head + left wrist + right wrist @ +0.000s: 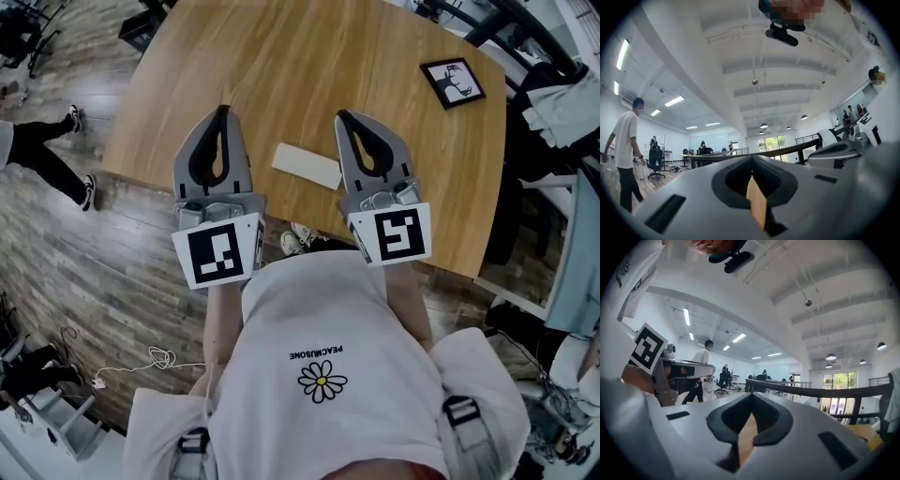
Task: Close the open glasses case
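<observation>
The glasses case (pixel 307 165) is a pale flat oblong lying on the round wooden table (pixel 281 66), near its front edge. Its lid looks down. My left gripper (pixel 223 111) is held level, left of the case and raised off the table, jaws together with nothing between them. My right gripper (pixel 343 116) is just right of the case, also raised and level, jaws together and empty. In the left gripper view the left gripper (pixel 751 157) points across the room, jaws meeting at the tip. In the right gripper view the right gripper (pixel 752 394) does the same. Neither gripper view shows the case.
A small black-framed picture (pixel 453 82) lies at the table's far right. The table's front edge (pixel 141 178) runs just under the grippers, with wood floor below. A white cable (pixel 159 359) lies on the floor. A person in white (pixel 626 150) stands to the left.
</observation>
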Demonstrator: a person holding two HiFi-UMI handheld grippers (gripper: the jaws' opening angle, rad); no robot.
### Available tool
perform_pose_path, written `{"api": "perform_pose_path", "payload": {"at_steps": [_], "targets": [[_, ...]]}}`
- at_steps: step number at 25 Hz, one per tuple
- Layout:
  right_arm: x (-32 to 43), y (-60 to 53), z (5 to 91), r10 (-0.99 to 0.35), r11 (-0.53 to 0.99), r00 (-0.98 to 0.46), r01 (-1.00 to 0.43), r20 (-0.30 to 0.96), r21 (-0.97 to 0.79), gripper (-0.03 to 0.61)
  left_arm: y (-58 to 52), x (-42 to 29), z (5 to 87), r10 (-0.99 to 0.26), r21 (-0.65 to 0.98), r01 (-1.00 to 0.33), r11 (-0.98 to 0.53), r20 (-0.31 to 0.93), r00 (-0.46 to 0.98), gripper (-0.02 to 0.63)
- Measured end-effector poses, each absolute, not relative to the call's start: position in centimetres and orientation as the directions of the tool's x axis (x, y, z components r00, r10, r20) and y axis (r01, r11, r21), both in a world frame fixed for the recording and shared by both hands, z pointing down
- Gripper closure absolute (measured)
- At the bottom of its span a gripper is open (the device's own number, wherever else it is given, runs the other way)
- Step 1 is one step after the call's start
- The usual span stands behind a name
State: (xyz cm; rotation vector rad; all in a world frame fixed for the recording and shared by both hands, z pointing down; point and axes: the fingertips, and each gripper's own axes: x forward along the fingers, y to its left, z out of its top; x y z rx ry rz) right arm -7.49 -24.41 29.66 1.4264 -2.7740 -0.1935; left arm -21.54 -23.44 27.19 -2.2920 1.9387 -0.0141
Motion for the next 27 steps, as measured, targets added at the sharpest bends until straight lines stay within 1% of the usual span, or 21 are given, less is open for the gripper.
{"api": "perform_pose_path", "payload": {"at_steps": [16,27], "targets": [[-7.7,-24.0,29.2,-0.811,0.57,-0.583,-0.807,-0.052,0.157,0.572,-22.7,-22.0,27.4,-0.981,-0.095,-0.982,-0.165,-0.083,0.173,0.597],[-7.7,-23.6,28.1,-0.802,0.58,-0.592,-0.804,-0.078,0.13,0.572,-22.4,-22.3,27.7,-0.983,-0.091,-0.983,-0.16,-0.075,0.167,0.597]]}}
